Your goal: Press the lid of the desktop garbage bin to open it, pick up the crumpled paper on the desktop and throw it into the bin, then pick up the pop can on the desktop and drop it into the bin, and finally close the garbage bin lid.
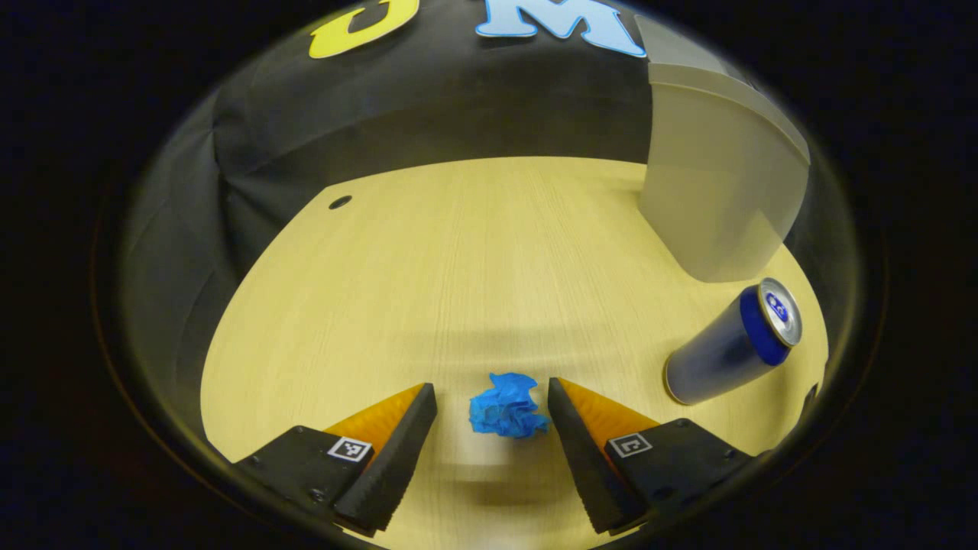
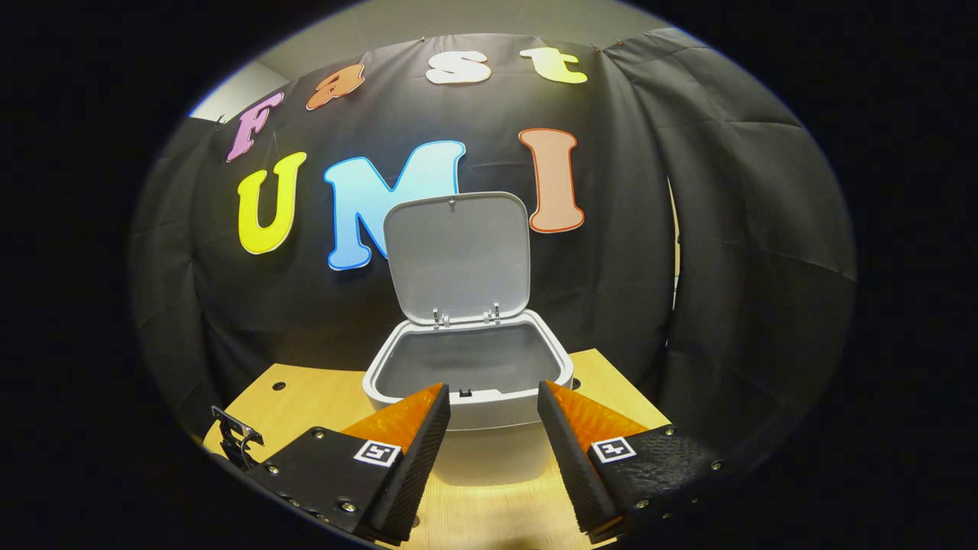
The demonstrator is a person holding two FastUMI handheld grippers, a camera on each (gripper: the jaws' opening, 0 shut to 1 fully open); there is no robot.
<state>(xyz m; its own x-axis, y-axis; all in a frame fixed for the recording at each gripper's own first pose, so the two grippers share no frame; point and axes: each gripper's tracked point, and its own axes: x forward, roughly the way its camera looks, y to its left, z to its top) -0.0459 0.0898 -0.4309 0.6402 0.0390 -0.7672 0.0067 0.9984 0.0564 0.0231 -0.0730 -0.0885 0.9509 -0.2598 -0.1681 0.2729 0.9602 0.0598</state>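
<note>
In the left gripper view, the crumpled paper (image 1: 507,406) lay on the table (image 1: 458,252), between the left gripper's (image 1: 493,405) spread fingers. The pop can (image 1: 732,342) stood to its right, with the bin (image 1: 718,183) just behind the can. In the right gripper view, the bin's lid (image 2: 457,256) stood up at the back of the bin.

The crumpled paper (image 1: 507,406) is bright blue on the pale yellow wood-grain desktop (image 1: 428,275). Beside it, the pop can (image 1: 732,345) is dark blue with a silver top (and a blue emblem there). The garbage bin (image 2: 467,397) is light grey, its lid (image 2: 457,256) likewise.
</note>
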